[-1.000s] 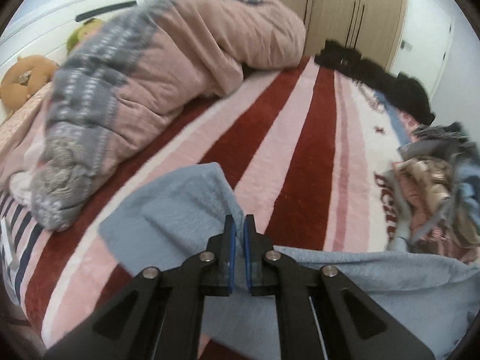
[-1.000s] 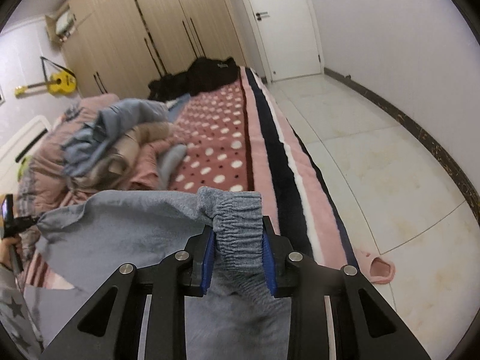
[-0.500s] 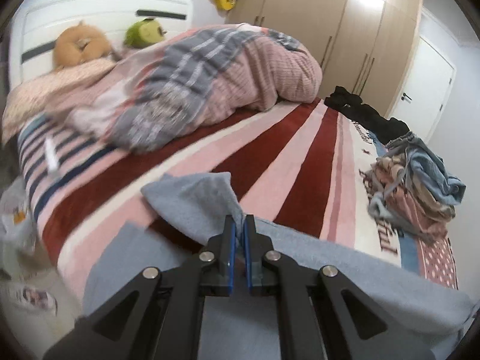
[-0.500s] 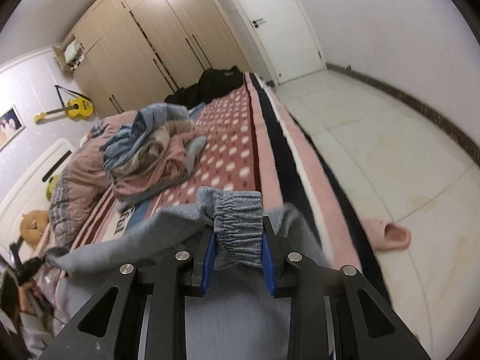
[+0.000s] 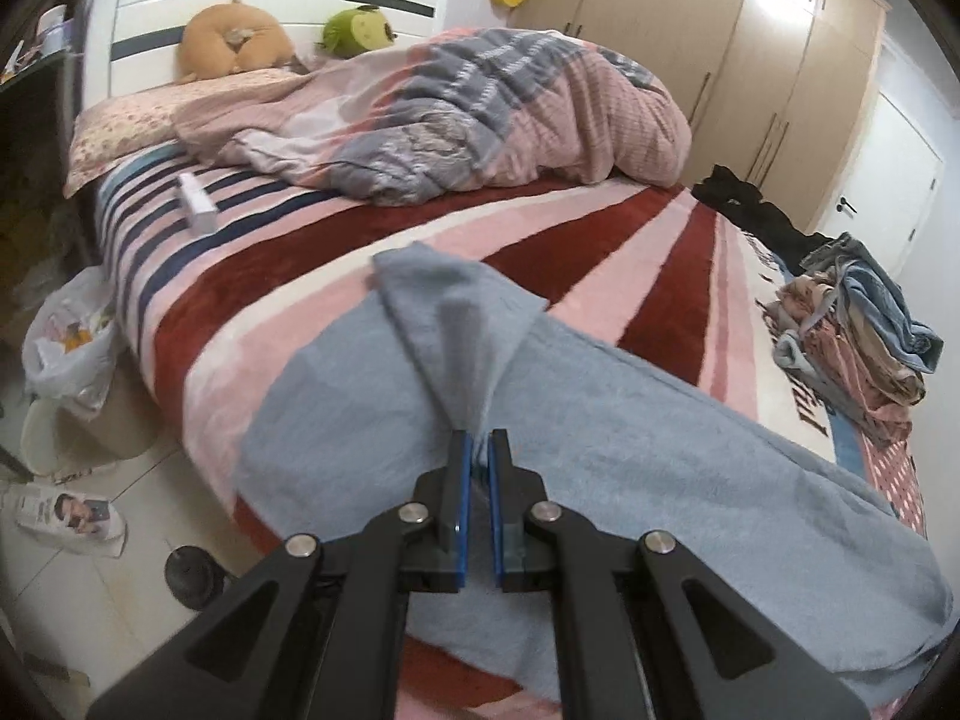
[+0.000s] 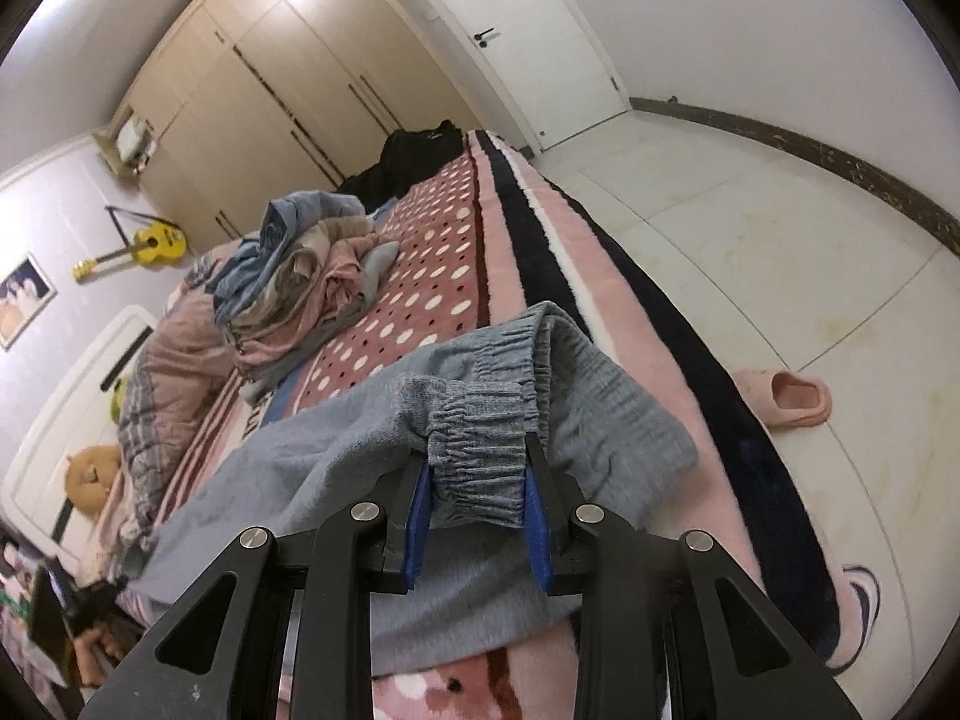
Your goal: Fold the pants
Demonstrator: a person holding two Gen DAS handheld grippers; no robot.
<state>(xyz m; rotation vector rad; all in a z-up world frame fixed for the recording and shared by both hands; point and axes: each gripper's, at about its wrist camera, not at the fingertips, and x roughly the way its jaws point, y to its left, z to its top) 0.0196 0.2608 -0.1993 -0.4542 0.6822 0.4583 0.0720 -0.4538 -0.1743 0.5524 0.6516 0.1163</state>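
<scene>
**Grey-blue pants held at both ends over bed edge**

Grey-blue fleece sweatpants [image 5: 630, 420] spread lengthwise along near edge of bed, on striped pink, red and white plush blanket [image 5: 600, 252]. Soft, slightly fuzzy knit; ribbed elastic cuff [image 6: 477, 450] gathered into tight pleats. Second cuffed leg [image 6: 600, 384] lying just behind the gripped one.

Surroundings: rumpled pink and grey quilt [image 5: 480, 114] heaped toward headboard, well apart from pants. Pile of mixed laundry [image 6: 300, 288] on polka-dot section of blanket, near but not touching. Black garment [image 6: 414, 162] at far end of bed. Orange plush toy [image 5: 231, 39] and green plush toy [image 5: 357, 33] against white headboard. Yellow ukulele [image 6: 147, 246] on wall beside wooden wardrobe [image 6: 270, 90]. Pink slipper [image 6: 789, 399] on tiled floor beside bed; white plastic bag [image 5: 69, 342] on floor at opposite side. Nothing lying across the pants.

Left gripper [image 5: 477, 450]: blue-padded fingers nearly closed, narrow gap, pinching a peaked fold of fabric drawn up off the blanket.

Right gripper [image 6: 477, 492]: fingers set moderately apart, clamped on either side of the bunched cuff, pads pressing its pleated sides.
</scene>
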